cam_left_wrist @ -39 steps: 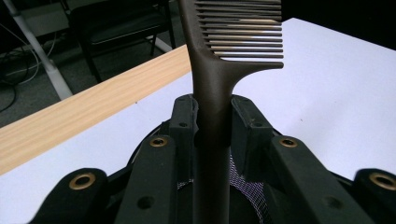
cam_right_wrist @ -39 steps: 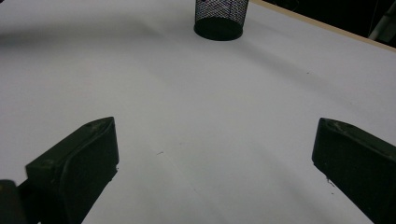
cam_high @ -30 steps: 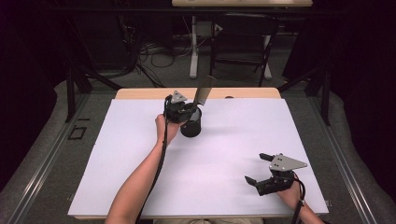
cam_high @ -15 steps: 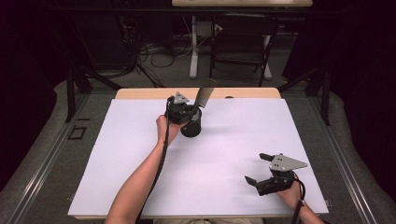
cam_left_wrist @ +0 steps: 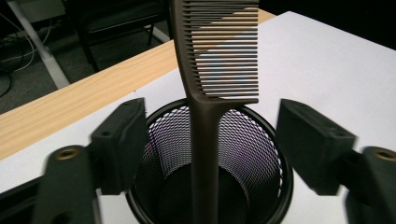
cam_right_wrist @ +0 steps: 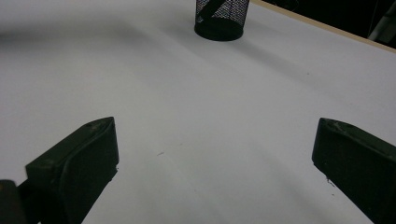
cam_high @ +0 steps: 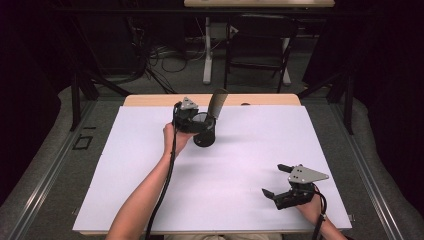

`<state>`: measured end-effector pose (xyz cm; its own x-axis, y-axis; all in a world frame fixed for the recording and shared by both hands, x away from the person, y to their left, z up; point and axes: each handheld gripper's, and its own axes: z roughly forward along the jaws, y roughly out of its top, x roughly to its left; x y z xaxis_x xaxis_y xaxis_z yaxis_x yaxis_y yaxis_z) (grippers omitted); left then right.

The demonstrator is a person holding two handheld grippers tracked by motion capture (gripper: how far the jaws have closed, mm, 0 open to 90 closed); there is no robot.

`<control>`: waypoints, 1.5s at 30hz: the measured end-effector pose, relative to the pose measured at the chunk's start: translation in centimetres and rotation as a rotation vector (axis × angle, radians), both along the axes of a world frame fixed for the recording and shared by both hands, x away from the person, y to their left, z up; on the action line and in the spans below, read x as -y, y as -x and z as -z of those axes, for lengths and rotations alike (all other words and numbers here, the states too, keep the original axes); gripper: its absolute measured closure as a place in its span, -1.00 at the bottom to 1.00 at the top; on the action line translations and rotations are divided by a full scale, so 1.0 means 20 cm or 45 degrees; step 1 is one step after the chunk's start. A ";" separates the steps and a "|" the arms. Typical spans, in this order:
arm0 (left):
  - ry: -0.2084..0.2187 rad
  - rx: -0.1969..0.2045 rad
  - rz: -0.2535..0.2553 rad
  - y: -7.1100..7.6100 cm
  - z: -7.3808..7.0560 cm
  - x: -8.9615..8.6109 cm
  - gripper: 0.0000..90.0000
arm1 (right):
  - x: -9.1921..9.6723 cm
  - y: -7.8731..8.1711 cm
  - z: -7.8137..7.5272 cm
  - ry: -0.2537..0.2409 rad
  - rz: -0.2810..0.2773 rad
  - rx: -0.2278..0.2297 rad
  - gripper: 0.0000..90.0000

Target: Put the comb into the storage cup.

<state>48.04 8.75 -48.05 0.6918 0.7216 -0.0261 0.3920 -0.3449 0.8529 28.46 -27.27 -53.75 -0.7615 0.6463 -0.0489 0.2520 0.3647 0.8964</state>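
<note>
Little has moved since the earlier frame: we see the left gripper point(cam_high: 192, 120) holding the same spot at the mesh cup point(cam_high: 204, 131), maybe drawn back a touch, and the right gripper point(cam_high: 280, 181) has not shifted. Left jaws are spread wide, one on each side of the cup's rim in the left gripper view, pinching nothing. Between them the comb point(cam_left_wrist: 210, 79) stands in the cup, handle down inside, teeth up and clear of both jaws; in the high view it leans toward the far right. Right jaws are also spread, empty, low over the white sheet point(cam_high: 240, 165) near its front right corner, well apart from the cup.

Outward: the cup sits on the sheet near the far edge, left of centre. We see a strip of bare wooden table point(cam_high: 150, 100) beyond the sheet. Past that, a chair point(cam_high: 257, 47), a white desk leg point(cam_high: 206, 50) and loose cables point(cam_high: 160, 52) on the floor. Nothing stands between the right gripper and the cup, only bare sheet.

Hard to make out: the comb's top is cut off in the left gripper view, and its lower end is lost in the dark cup bottom. In the right gripper view the cup point(cam_right_wrist: 219, 18) is cropped at the top. Left jaws are blurred up close. Whether they touch the cup's rim, we cannot tell.
</note>
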 end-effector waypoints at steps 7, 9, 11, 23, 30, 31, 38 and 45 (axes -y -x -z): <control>-0.017 -0.023 0.019 0.02 -0.03 -0.01 -0.69 | 0.00 0.00 0.00 0.000 -0.004 -0.001 -1.00; -0.037 -0.041 0.023 0.03 -0.03 -0.01 -0.77 | 0.00 0.00 0.00 0.000 -0.004 -0.001 -1.00; -0.035 -0.049 0.021 0.04 -0.04 -0.02 -0.83 | 0.00 0.00 0.00 -0.002 -0.004 0.002 -1.00; -0.071 -0.072 0.027 0.08 -0.08 -0.07 -0.99 | 0.00 0.00 0.00 0.000 -0.006 -0.002 -1.00; -0.086 -0.083 0.033 0.12 -0.08 -0.10 -1.00 | 0.00 0.00 0.00 0.005 -0.007 -0.004 -1.00; -0.087 -0.080 0.033 0.13 -0.08 -0.10 -1.00 | -0.01 0.00 0.00 0.004 -0.007 -0.004 -1.00; -0.102 -0.080 0.015 0.17 -0.08 -0.14 -1.00 | 0.00 0.00 0.00 0.002 -0.006 -0.005 -1.00; -0.106 -0.067 0.007 0.22 -0.07 -0.17 -1.00 | 0.00 0.00 0.00 0.004 -0.004 -0.004 -1.00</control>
<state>43.60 12.07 -46.64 0.6952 0.7188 -0.0026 0.4335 -0.4163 0.7992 28.47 -27.28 -53.71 -0.7638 0.6436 -0.0489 0.2533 0.3687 0.8944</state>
